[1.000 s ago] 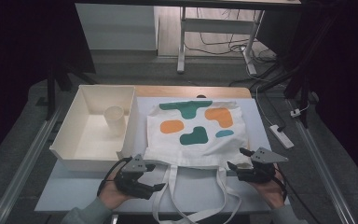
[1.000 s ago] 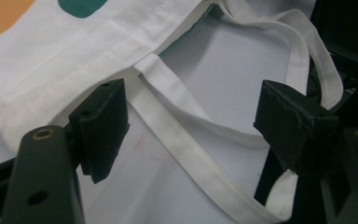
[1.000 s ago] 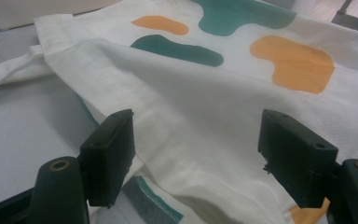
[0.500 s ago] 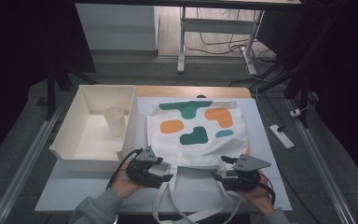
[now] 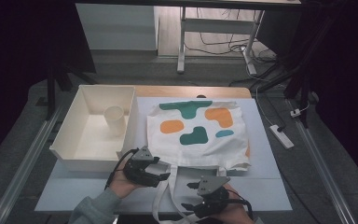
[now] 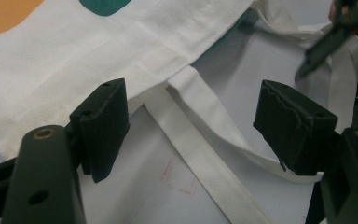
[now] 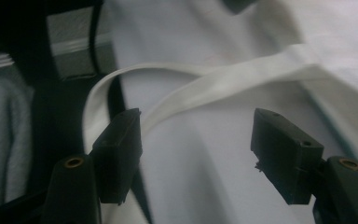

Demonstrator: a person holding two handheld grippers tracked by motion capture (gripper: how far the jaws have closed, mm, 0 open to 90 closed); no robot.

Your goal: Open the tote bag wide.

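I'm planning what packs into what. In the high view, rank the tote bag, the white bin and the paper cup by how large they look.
1. tote bag and white bin: they look much alike in spread, so I won't rank them.
2. paper cup: clearly smallest, standing inside the bin.

left gripper (image 5: 164, 175): black body, grey three-cornered plate, black cable
right gripper (image 5: 189, 209): black, same grey plate
jaw pads (image 6: 103, 121): black blocks, brass-ringed screws behind
sleeve (image 5: 91, 210): grey-green knit

Dark room; grey floor (image 5: 23, 154); white desk legs (image 5: 182, 46); power strip (image 5: 281, 136).
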